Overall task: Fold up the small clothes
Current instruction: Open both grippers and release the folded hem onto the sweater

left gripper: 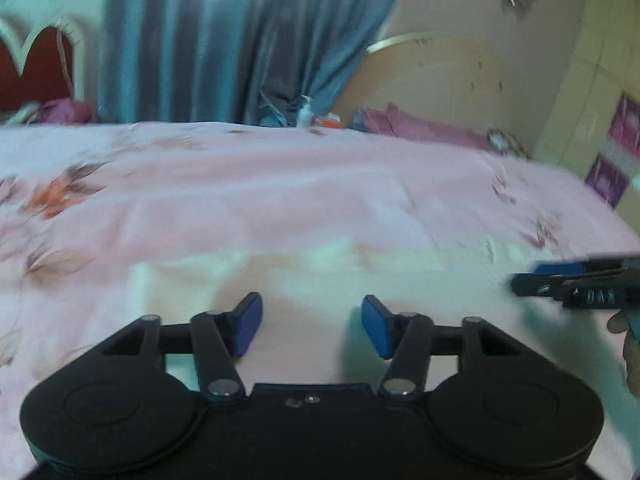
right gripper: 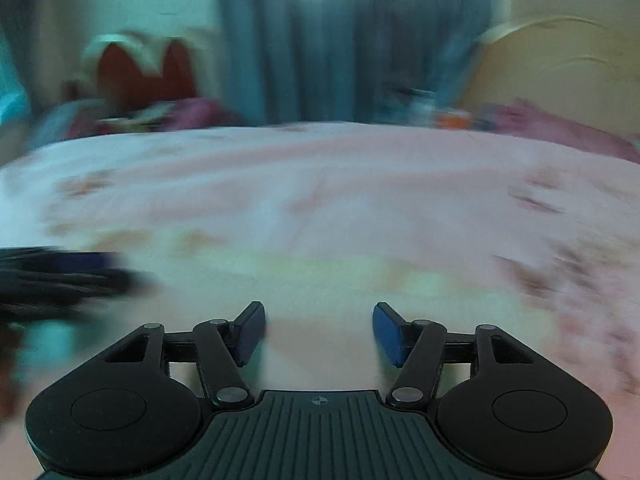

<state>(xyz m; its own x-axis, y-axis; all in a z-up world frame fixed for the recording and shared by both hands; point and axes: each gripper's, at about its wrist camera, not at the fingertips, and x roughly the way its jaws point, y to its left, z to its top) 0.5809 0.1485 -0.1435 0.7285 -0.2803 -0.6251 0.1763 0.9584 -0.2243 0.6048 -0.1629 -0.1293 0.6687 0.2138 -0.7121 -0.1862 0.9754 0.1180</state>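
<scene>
A pale cream garment (left gripper: 320, 276) lies flat on the pink flowered bedsheet (left gripper: 280, 200), its far edge a soft straight line. My left gripper (left gripper: 312, 322) hovers over the garment's near part, open, with only cloth showing between the blue pads (left gripper: 250, 322). At the right edge of the left wrist view my right gripper (left gripper: 532, 276) reaches in sideways above the garment. In the blurred right wrist view the right gripper (right gripper: 319, 330) is open over the same pale cloth (right gripper: 320, 276), nothing held. The left gripper (right gripper: 80, 272) is a dark smear at the left.
Beyond the bed hang blue curtains (left gripper: 224, 40). A red headboard (left gripper: 36, 68) stands far left and a beige one (left gripper: 440, 80) far right, with purple pillows (left gripper: 416, 126) and a small bottle (left gripper: 304, 114). A hand (left gripper: 630, 344) shows at the right edge.
</scene>
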